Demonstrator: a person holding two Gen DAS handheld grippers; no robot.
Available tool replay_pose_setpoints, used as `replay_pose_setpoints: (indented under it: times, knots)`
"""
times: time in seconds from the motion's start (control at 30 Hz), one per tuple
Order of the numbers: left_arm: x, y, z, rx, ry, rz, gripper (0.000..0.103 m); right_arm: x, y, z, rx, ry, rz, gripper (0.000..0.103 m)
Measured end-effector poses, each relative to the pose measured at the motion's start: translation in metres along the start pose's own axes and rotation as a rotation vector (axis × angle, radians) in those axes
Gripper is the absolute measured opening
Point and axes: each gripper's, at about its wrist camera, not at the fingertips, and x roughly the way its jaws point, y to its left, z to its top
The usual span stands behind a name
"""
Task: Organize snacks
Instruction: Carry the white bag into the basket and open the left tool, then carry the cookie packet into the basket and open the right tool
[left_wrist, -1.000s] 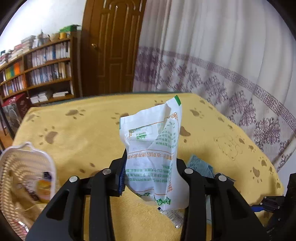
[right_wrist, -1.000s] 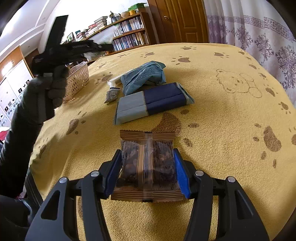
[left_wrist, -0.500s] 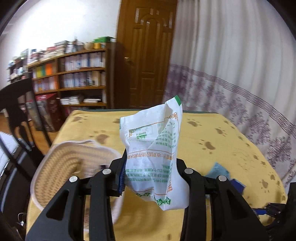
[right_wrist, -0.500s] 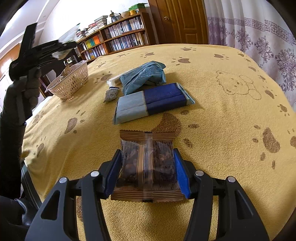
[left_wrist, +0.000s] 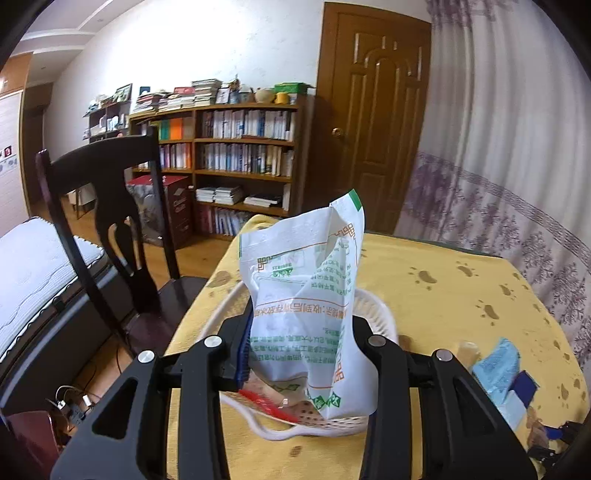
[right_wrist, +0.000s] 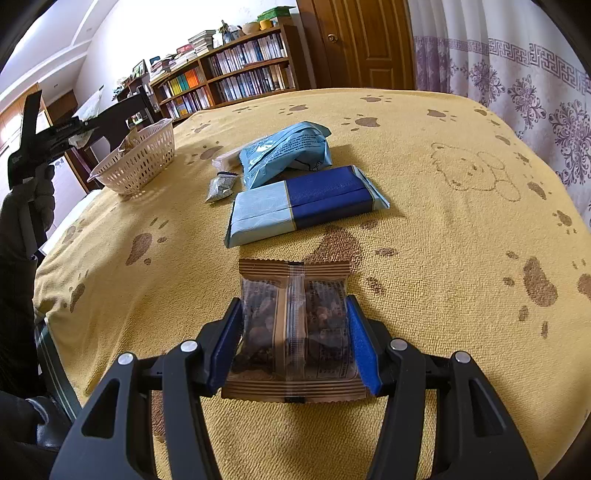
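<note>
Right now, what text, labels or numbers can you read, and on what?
White packet: orange line, upside down, seems to read "收到后请存放"; green print too small.
Light blue bag: print too small.
Brown packet: print blurred.
Book spines: unreadable.

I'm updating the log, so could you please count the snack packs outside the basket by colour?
White and green pack: 1
Brown pack: 1
Light blue bag: 1
Blue two-tone pack: 1
Silver sachet: 1
Clear pack: 1
Total: 6

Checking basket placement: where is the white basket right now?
In the right wrist view, the white basket sits at the table's far left edge, left of the light blue bag, beside the chair.
</note>
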Motion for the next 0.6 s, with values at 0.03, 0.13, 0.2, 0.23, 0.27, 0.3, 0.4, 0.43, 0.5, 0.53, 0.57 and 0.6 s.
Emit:
replay_pose_setpoints:
  times: [0.03,0.13,0.2,0.23,0.27,0.3,0.4,0.43,0.5,0.53,0.57,0.6]
  knots:
    - [0.000,0.003,0.000,-0.002,-0.001,0.005,0.038,0.000,0.000,0.000,0.000,0.000,0.000,0.055]
    - [0.001,0.002,0.002,-0.006,-0.008,0.024,0.057,0.000,-0.001,0.000,0.000,0.000,0.001,0.055]
    - [-0.001,0.002,0.004,-0.017,-0.026,0.041,0.079,0.000,-0.001,0.000,0.000,0.000,0.001,0.055]
    - [-0.003,0.002,0.004,-0.019,-0.036,0.047,0.083,0.000,-0.001,0.000,0.001,0.000,0.001,0.055]
    - [-0.005,0.001,0.005,-0.016,-0.044,0.049,0.083,0.000,0.000,0.000,0.000,0.000,0.001,0.055]
    - [-0.005,-0.001,0.005,-0.016,-0.047,0.052,0.083,0.000,0.000,0.000,0.000,0.000,0.001,0.055]
    - [-0.008,0.001,0.006,-0.031,-0.057,0.067,0.083,0.000,0.000,0.000,0.000,0.000,0.000,0.055]
    - [-0.009,0.002,0.006,-0.035,-0.059,0.070,0.083,0.000,-0.001,0.000,0.000,0.000,0.000,0.055]
    - [-0.011,0.004,0.007,-0.043,-0.063,0.075,0.083,0.000,-0.001,0.000,0.000,0.000,0.000,0.055]
    - [-0.013,0.004,0.007,-0.047,-0.067,0.079,0.083,0.000,-0.001,0.000,0.000,0.000,0.000,0.055]
    - [-0.014,0.004,0.008,-0.049,-0.070,0.079,0.083,0.000,-0.001,0.000,0.000,-0.001,0.000,0.055]
    - [-0.015,0.003,0.009,-0.048,-0.074,0.078,0.083,0.000,-0.001,0.000,0.000,-0.001,0.000,0.055]
